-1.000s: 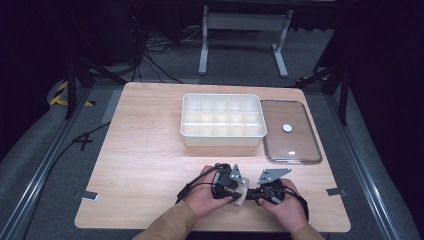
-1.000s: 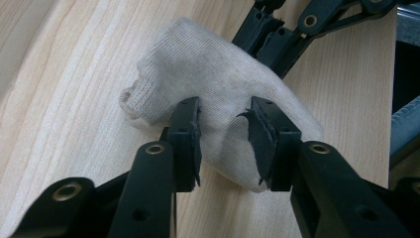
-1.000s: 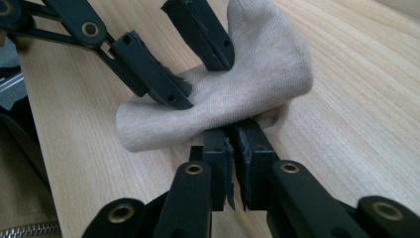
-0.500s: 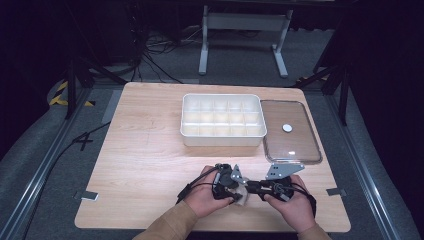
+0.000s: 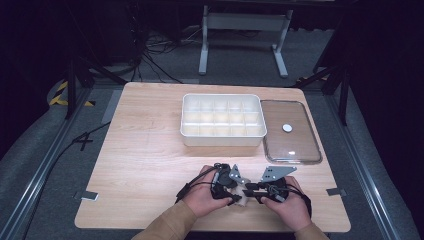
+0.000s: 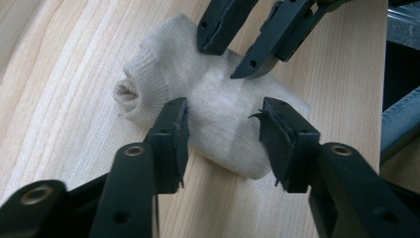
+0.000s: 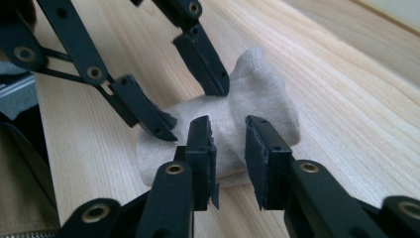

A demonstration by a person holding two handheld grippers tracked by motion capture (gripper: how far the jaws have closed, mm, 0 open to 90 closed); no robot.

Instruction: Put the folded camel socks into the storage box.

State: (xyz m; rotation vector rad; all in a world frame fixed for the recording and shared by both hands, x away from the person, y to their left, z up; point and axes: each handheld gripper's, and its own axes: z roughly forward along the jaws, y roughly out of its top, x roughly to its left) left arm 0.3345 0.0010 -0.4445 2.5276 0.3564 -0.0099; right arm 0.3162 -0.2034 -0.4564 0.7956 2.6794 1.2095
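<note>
A rolled beige sock (image 5: 243,195) lies on the wooden table (image 5: 150,165) near its front edge, between my two hands. My left gripper (image 5: 236,196) comes at it from the left and my right gripper (image 5: 250,190) from the right, tips almost meeting over it. In the left gripper view the sock (image 6: 168,64) lies under my left gripper (image 6: 223,124), whose jaws stand apart and clear of the cloth. In the right gripper view my right gripper (image 7: 228,136) has a narrower gap before the sock (image 7: 262,94). Both pairs of jaws have just been opening, and neither pinches the sock.
A white compartment box (image 5: 221,135) stands at the middle back of the table. Beside it on the right lies a clear lid (image 5: 290,145) with a white knob. The table's front edge runs just under my hands.
The jaws of both grippers have spread apart over the sock. The right hand has shifted slightly; the left hand has stayed put.
</note>
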